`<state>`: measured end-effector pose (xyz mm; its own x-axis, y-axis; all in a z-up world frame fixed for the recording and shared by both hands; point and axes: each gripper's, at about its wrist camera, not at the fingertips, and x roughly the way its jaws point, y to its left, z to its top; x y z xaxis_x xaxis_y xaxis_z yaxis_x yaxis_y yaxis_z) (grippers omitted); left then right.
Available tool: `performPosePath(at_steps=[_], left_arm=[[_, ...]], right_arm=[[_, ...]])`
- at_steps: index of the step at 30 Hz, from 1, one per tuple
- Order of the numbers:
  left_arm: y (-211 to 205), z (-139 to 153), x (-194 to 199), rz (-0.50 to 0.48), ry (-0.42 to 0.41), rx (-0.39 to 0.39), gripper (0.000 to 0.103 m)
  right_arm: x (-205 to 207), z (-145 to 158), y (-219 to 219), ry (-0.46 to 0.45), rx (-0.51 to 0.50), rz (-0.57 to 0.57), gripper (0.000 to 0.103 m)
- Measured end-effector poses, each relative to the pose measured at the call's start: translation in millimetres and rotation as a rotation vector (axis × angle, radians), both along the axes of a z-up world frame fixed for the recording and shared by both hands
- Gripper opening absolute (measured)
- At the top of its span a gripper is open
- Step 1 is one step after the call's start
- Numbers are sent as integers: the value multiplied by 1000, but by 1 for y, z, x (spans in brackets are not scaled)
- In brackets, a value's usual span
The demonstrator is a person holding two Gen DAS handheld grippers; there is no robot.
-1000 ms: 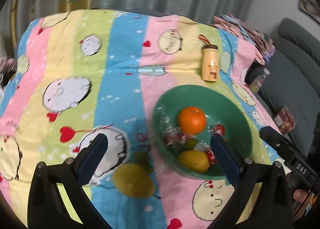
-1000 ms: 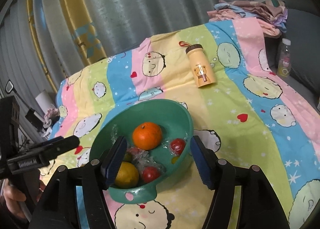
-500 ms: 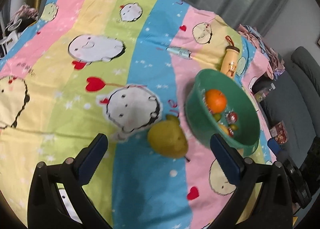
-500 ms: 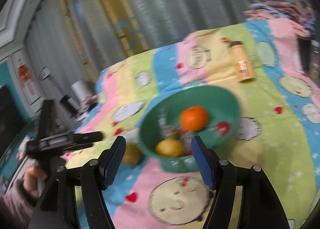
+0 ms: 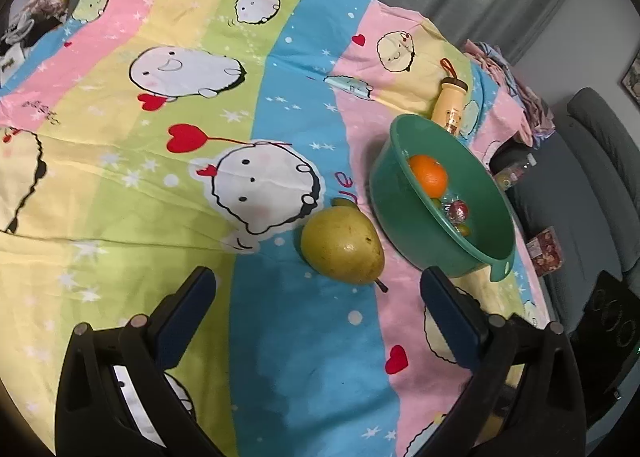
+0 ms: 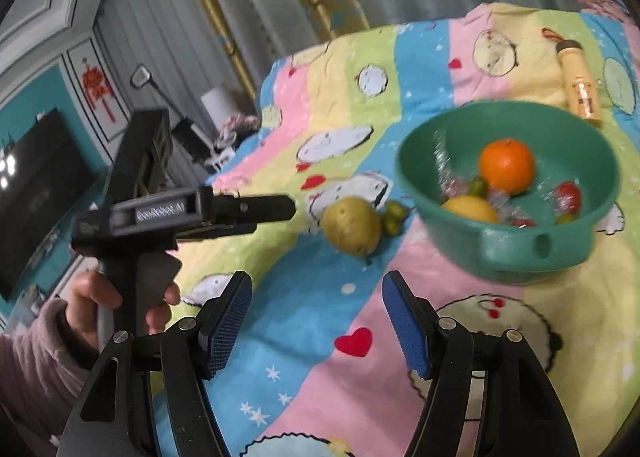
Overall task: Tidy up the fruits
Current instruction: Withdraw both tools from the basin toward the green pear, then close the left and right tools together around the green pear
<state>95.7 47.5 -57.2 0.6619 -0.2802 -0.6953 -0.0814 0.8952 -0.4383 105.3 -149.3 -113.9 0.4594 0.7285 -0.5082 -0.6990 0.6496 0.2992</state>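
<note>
Fingers of left gripper (image 5: 318, 295) spread wide and empty just short of pear (image 5: 342, 243) beside green bowl (image 5: 404, 217), right gripper (image 6: 316, 315) half-open, empty; next: straddle pear, close.

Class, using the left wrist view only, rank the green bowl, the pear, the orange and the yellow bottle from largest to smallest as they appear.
1. Green bowl
2. Pear, though it lies nearest the camera
3. Orange and yellow bottle: too alike to rank; the bottle is farther off and partly hidden by the bowl.
</note>
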Motion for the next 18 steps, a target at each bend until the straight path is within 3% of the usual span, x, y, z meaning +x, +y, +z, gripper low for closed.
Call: performPosePath(at_steps=[7, 15, 18], left_arm=[[5, -5, 9, -23, -3, -26, 102], [-1, -12, 30, -149, -9, 36, 102], [-4, -17, 37, -201, -26, 8, 101]], right_arm=[[12, -8, 24, -31, -106, -54, 68], [40, -18, 53, -5, -200, -114, 68], [46, -20, 59, 14, -196, -119, 68]])
